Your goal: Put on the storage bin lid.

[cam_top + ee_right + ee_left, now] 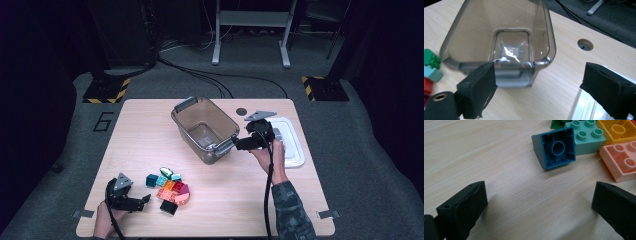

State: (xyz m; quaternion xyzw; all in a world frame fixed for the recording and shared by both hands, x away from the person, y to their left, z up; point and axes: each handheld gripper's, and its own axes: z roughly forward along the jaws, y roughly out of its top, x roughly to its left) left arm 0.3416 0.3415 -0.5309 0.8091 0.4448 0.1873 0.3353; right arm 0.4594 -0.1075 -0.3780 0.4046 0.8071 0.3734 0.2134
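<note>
left gripper (539,202) agape near dark teal brick (557,148), hollow underside visible; right gripper (539,85) agape beside bin (454,32).

A dark figure "6" is marked on the grey floor (75,120) left of the table (145,135).

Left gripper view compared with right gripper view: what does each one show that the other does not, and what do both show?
Left gripper view alone: a dark teal brick lying with its hollow underside up, and a pink brick. Right gripper view alone: the clear bin, a round hole in the table, and a white lid. Shared: the wooden table, a green brick, and open jaws on each hand-held gripper.
</note>
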